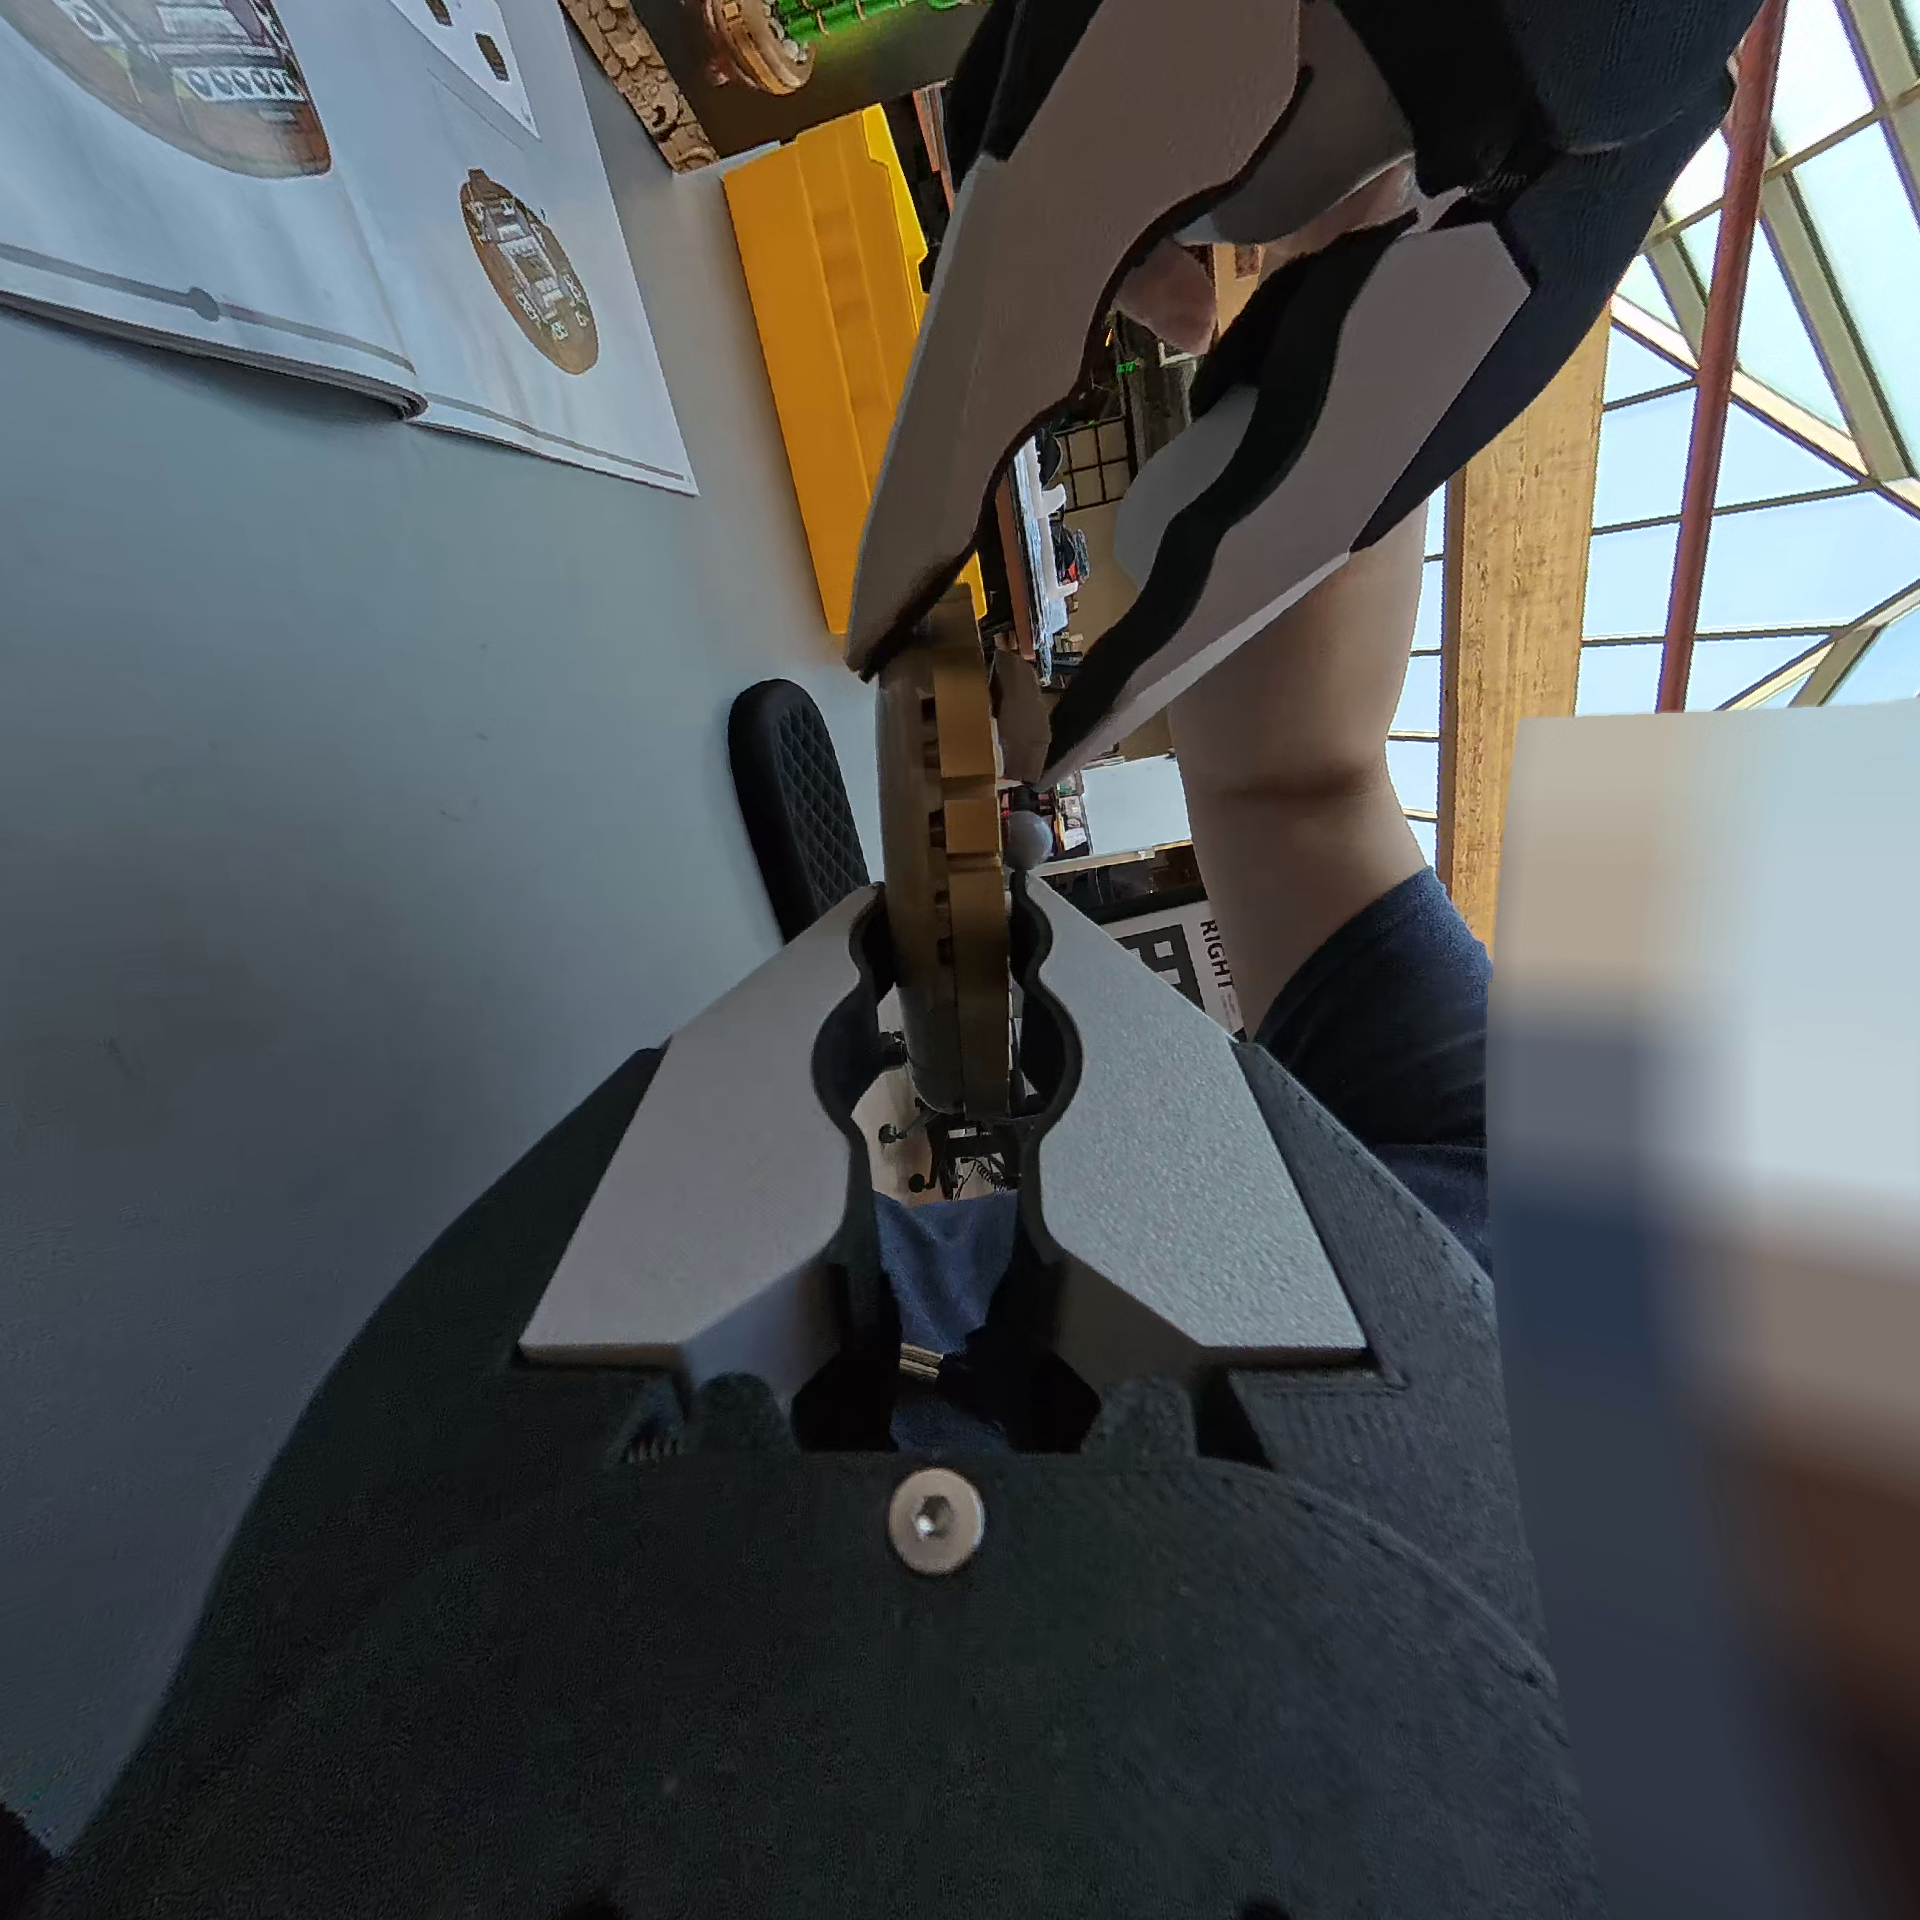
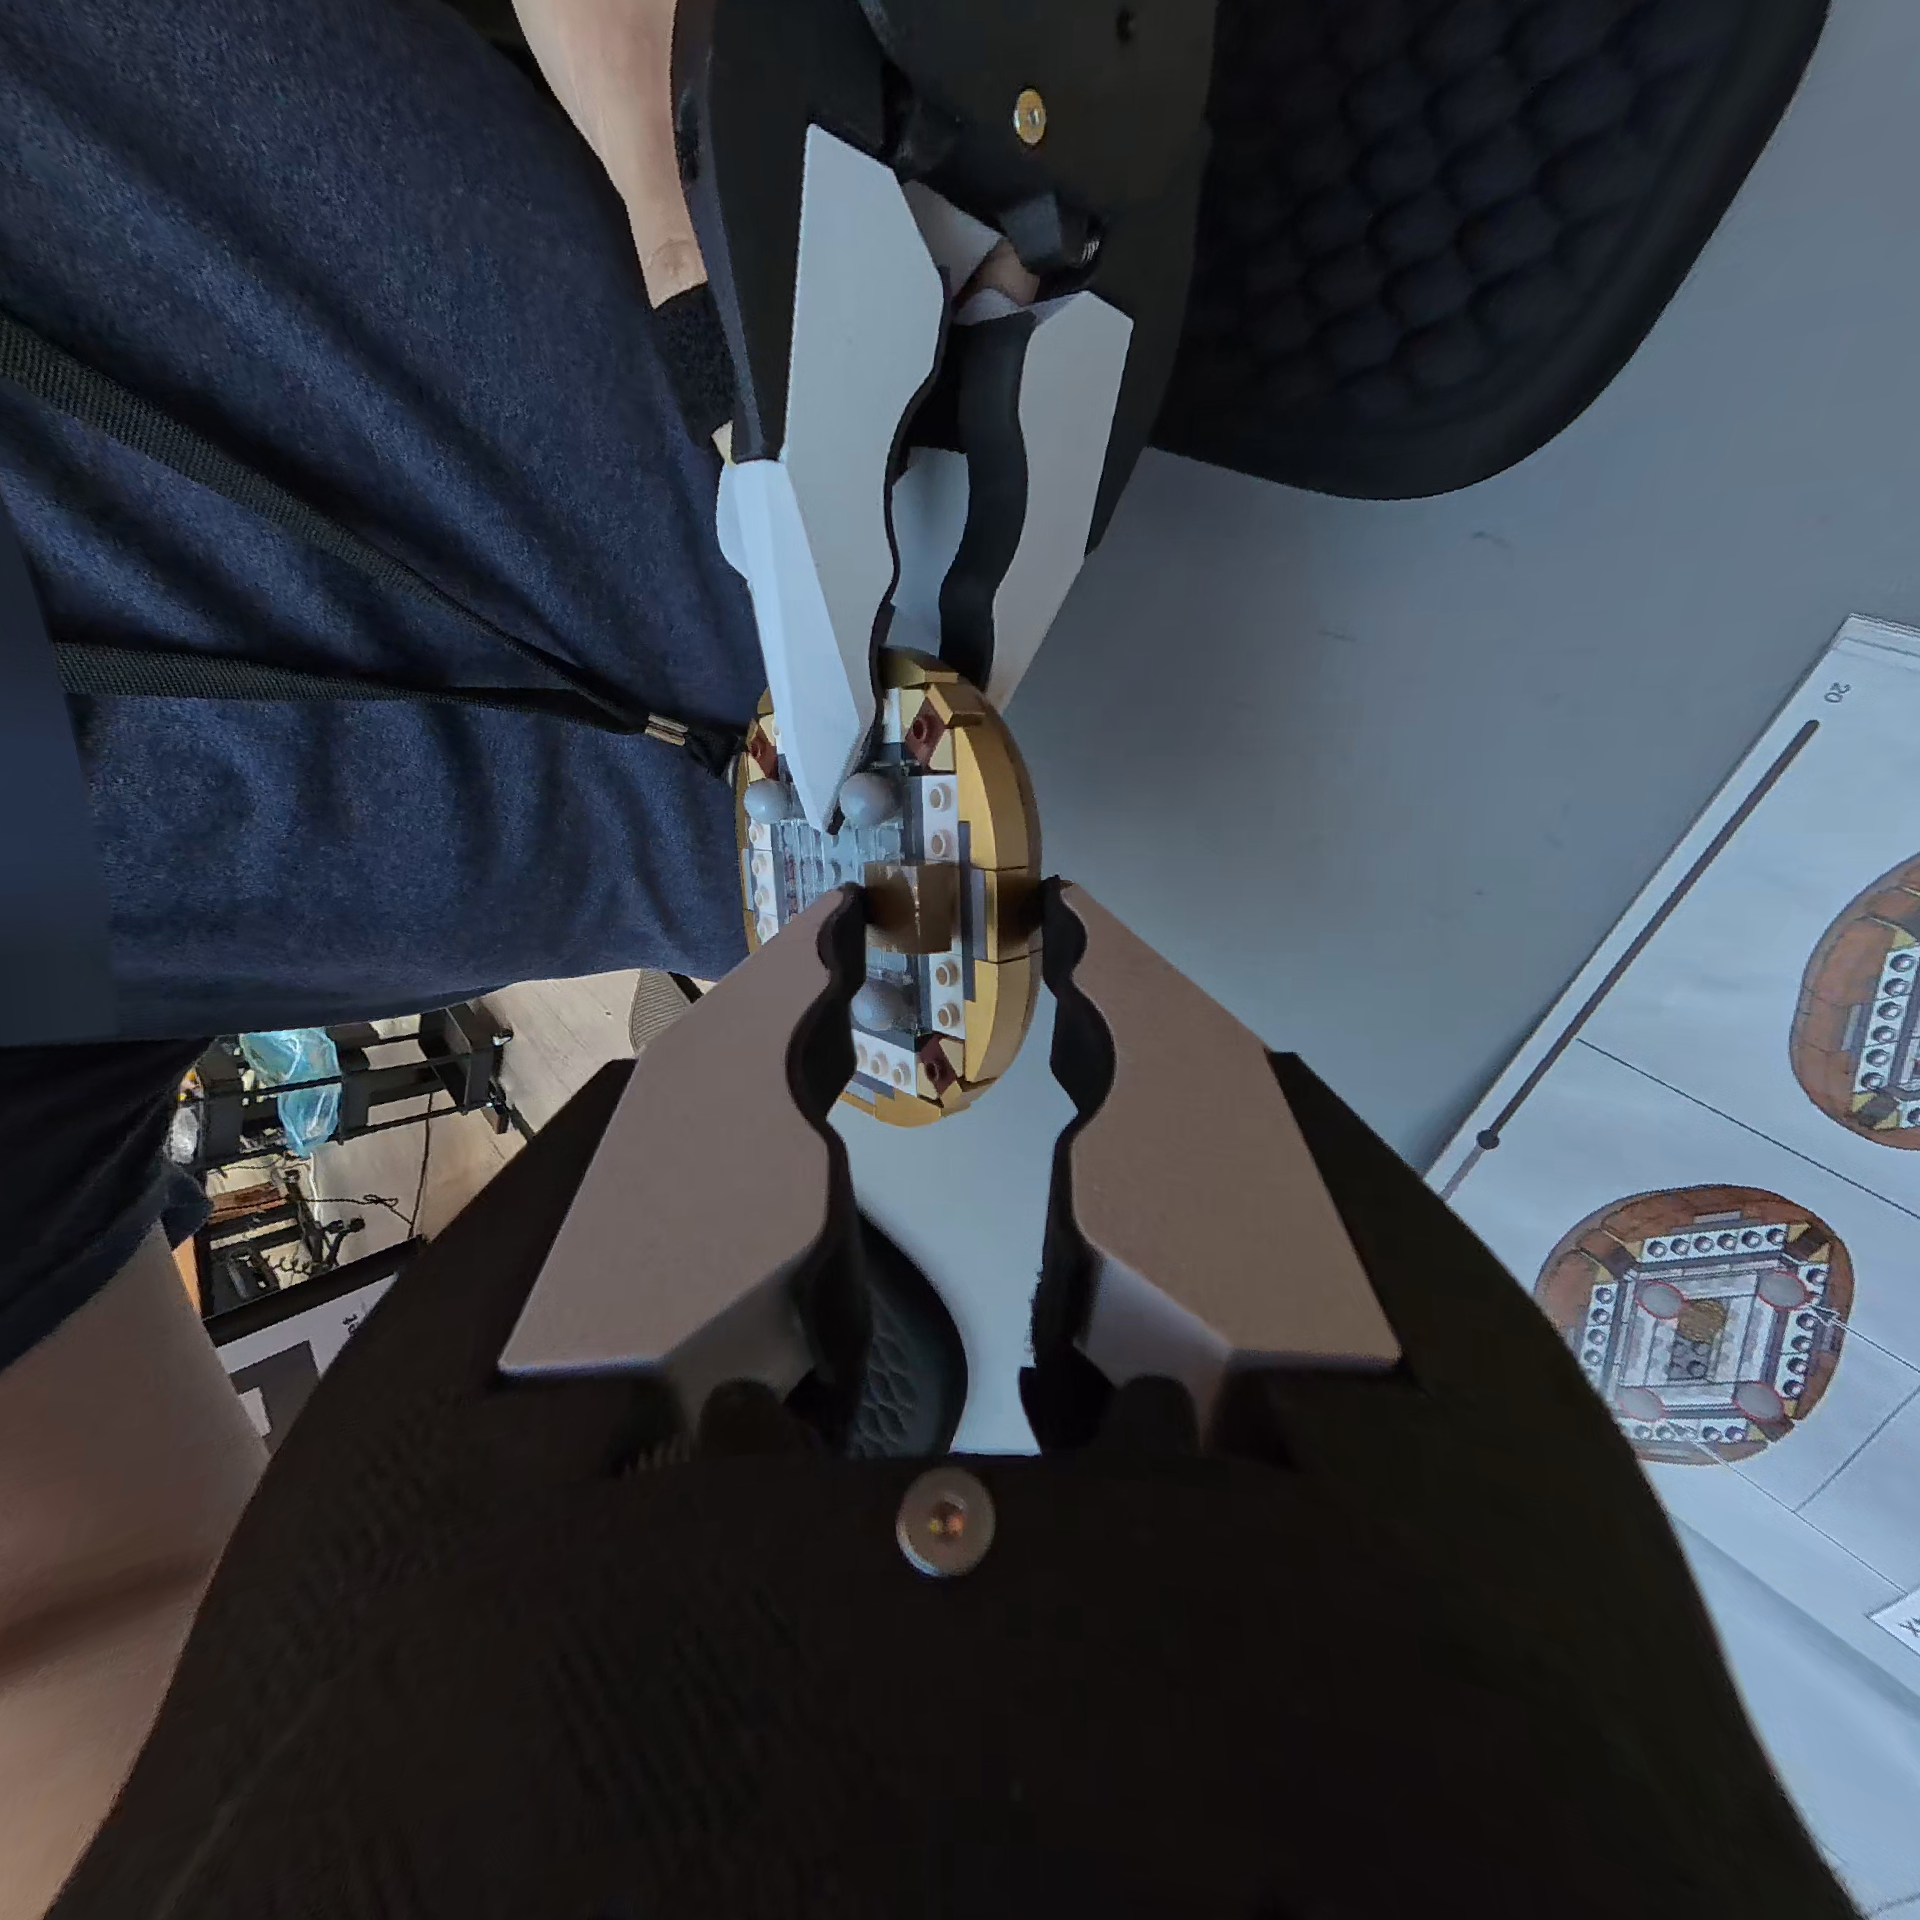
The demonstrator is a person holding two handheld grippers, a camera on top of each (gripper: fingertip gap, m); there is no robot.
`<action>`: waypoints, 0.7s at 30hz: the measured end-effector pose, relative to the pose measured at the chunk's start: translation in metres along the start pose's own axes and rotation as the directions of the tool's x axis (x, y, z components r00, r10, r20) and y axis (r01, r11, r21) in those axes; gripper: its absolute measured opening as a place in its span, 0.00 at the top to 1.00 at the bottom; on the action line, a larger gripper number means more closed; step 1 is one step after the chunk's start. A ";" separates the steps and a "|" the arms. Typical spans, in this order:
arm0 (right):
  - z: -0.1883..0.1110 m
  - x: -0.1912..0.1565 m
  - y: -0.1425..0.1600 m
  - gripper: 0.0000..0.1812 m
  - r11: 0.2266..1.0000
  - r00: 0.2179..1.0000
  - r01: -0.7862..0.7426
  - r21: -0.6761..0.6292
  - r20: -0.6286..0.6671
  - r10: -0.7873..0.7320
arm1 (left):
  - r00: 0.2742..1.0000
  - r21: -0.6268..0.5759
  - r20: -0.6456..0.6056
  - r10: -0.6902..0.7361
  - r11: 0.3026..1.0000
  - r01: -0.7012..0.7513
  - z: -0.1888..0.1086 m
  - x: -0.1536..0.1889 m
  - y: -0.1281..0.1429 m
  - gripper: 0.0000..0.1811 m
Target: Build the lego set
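A round gold lego disc [image 1: 951,790] with white, grey and dark red pieces on its face [image 2: 997,810] is held up in the air beside the grey table [image 1: 312,831]. My left gripper [image 1: 948,904] is shut on the disc's lower rim, one finger on each face; it comes in from the top in the right wrist view [image 2: 914,748]. My right gripper [image 2: 951,899] pinches the disc from the other side, one finger on a brown piece [image 2: 909,904] at the face's middle and one behind the rim. It also shows in the left wrist view [image 1: 951,722].
An open instruction booklet [image 1: 312,260] [image 2: 1714,1195] lies on the table. A yellow bin [image 1: 831,343] stands beyond it. A black mesh-patterned object [image 1: 795,800] [image 2: 1455,260] sits near the disc. A person in a dark blue shirt [image 2: 312,520] is close behind the grippers. The right tips stand about 15 cm off the black mesh-patterned object [image 2: 1455,260].
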State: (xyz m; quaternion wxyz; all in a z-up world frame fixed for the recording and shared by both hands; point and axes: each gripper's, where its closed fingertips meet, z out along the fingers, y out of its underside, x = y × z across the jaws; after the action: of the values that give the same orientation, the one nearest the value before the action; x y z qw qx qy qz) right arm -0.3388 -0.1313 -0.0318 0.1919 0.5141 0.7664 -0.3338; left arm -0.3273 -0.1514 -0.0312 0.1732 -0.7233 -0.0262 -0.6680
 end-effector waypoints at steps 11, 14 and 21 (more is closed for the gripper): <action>0.002 0.002 0.000 0.83 1.000 1.000 -0.010 0.002 -0.011 0.010 | 1.000 -0.002 -0.009 -0.029 1.000 0.029 0.000 -0.001 0.001 0.89; 0.000 0.001 0.000 0.83 1.000 1.000 -0.029 0.011 0.002 0.029 | 1.000 -0.001 -0.016 -0.027 1.000 0.027 0.000 0.001 0.000 0.89; 0.002 -0.005 0.005 0.83 0.999 0.997 -0.037 -0.016 0.073 0.038 | 0.995 -0.047 0.042 0.085 0.995 -0.083 0.003 0.000 0.005 0.89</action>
State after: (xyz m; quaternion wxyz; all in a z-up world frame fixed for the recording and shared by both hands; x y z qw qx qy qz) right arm -0.3325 -0.1350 -0.0313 0.2297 0.5144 0.7516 -0.3432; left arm -0.3230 -0.1557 -0.0321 0.1841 -0.7420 0.0155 -0.6444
